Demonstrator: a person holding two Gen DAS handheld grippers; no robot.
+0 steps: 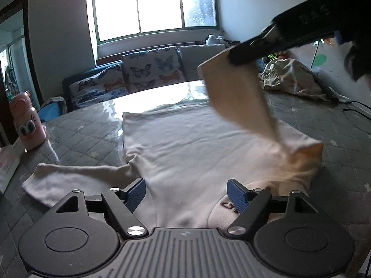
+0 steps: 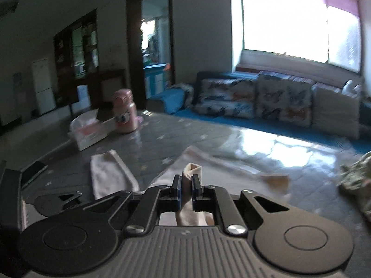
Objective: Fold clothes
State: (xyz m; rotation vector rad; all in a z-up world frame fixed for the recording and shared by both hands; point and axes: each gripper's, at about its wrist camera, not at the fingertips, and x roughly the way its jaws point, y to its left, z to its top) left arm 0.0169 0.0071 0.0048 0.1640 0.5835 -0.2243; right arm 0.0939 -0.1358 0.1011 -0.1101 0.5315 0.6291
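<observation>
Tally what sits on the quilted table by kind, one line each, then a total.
White shirt, one sleeve lifted by the shut right hand-held gripper: 1
Crumpled beige garment: 1
Pink cartoon-eyed bottle: 1
Tissue box: 1
Total: 4

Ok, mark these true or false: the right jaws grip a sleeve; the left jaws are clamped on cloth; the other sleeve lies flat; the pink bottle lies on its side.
1. The right gripper pinches a sleeve of the white shirt: true.
2. The left gripper is clamped on cloth: false, its jaws stand open over the shirt.
3. The other sleeve lies flat on the bed: true.
4. The pink bottle lies on its side: false, it stands upright.
</observation>
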